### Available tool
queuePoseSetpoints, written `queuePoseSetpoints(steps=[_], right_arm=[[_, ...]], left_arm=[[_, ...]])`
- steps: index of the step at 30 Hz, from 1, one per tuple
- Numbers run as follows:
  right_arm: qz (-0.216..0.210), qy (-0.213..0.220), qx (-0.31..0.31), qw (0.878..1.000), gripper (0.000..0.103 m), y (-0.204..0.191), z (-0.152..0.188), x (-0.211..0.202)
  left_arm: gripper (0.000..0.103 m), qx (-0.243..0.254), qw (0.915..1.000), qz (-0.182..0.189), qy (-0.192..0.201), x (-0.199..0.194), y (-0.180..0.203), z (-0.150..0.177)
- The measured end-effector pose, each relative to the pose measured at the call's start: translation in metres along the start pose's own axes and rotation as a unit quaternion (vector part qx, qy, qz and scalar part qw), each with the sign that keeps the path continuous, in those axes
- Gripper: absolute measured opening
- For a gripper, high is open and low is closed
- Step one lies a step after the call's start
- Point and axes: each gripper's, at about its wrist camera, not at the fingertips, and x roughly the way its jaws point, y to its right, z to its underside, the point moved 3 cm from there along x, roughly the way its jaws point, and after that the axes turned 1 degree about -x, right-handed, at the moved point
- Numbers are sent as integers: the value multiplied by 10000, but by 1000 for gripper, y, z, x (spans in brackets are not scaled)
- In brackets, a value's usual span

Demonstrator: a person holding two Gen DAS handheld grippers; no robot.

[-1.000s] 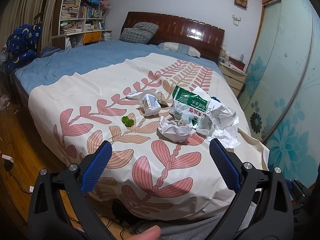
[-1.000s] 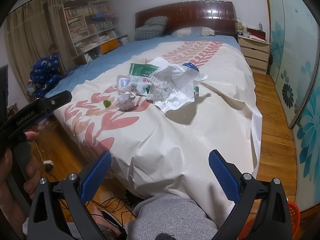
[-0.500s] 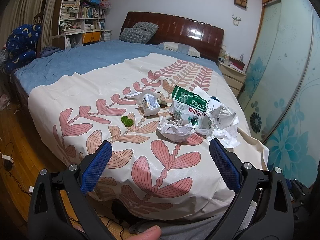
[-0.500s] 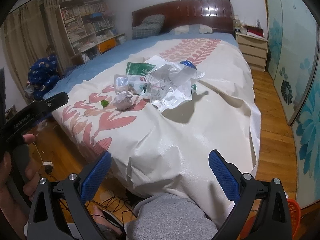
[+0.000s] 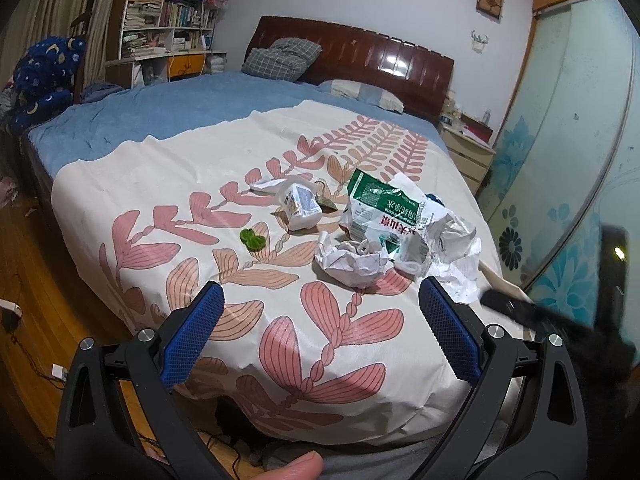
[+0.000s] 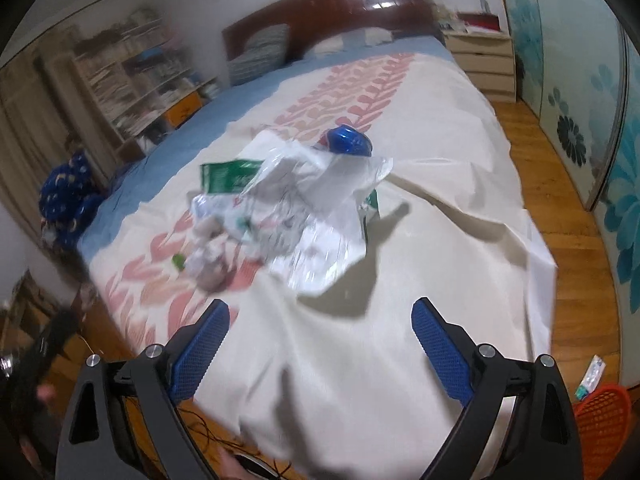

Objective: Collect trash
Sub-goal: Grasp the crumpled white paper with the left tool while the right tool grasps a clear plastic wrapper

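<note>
Trash lies in a heap on the cream leaf-print bedspread (image 5: pixel 168 184): a crumpled white paper ball (image 5: pixel 352 262), a green and white wrapper (image 5: pixel 380 208), a small white carton (image 5: pixel 300 206), crumpled plastic film (image 5: pixel 448 240) and a small green scrap (image 5: pixel 251 239). In the blurred right wrist view the film (image 6: pixel 316 208) covers the heap and a shiny blue object (image 6: pixel 347 141) sits behind it. My left gripper (image 5: pixel 320 332) is open and empty, short of the paper ball. My right gripper (image 6: pixel 320 344) is open and empty over the near part of the bed.
An orange mesh basket (image 6: pixel 600 420) stands on the wood floor at the bed's right foot. A nightstand (image 5: pixel 466 156) and sliding wardrobe doors (image 5: pixel 560 160) are to the right, bookshelves (image 5: pixel 168 12) to the left. The right gripper shows blurred in the left wrist view (image 5: pixel 560 320).
My right gripper has moved forward and closer to the trash heap, tilting down, with motion blur. It now enters the left wrist view. The left gripper has barely moved.
</note>
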Motion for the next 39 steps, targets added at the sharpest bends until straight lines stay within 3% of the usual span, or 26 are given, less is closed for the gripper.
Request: queuePoseSetpoints(steps=[4, 6, 10, 11, 16, 21, 26, 27, 30, 34, 39], right_arm=[[121, -210, 230, 9994, 75, 11, -18, 39], [72, -561, 415, 9975, 40, 18, -21, 66], [-348, -571, 502, 9965, 28, 21, -21, 68], [-361, -583, 478, 9965, 10, 22, -20, 67], [-627, -527, 355, 9960, 10, 30, -17, 39], [-813, -536, 231, 9950, 6, 36, -16, 21], [-934, -286, 20, 9952, 5, 43, -16, -26], [-961, -261, -68, 9950, 5, 43, -17, -32], [-948, -200, -117, 9952, 5, 52, -8, -55], [-954, -230, -59, 9952, 4, 61, 0, -65], [-945, -240, -6, 9952, 4, 69, 1, -66]], left_arm=[[97, -19, 10000, 26, -80, 8, 0, 0], [97, -98, 9998, 126, -155, 16, 1, -1], [97, -290, 9984, 322, -365, 38, 3, -4], [97, -340, 9978, 361, -434, 46, 4, -5], [97, -374, 9961, 330, -725, 86, 10, -10], [97, -755, 9909, 484, -1007, 122, 15, -10], [97, -865, 9882, 371, -1206, 144, 20, -7], [95, -888, 9881, 417, -1187, 146, 21, -7], [66, -1049, 9869, 377, -1170, 153, 19, -5], [60, -1342, 9846, 378, -1053, 149, 15, 0], [59, -1434, 9830, 580, -992, 131, 16, 6]])
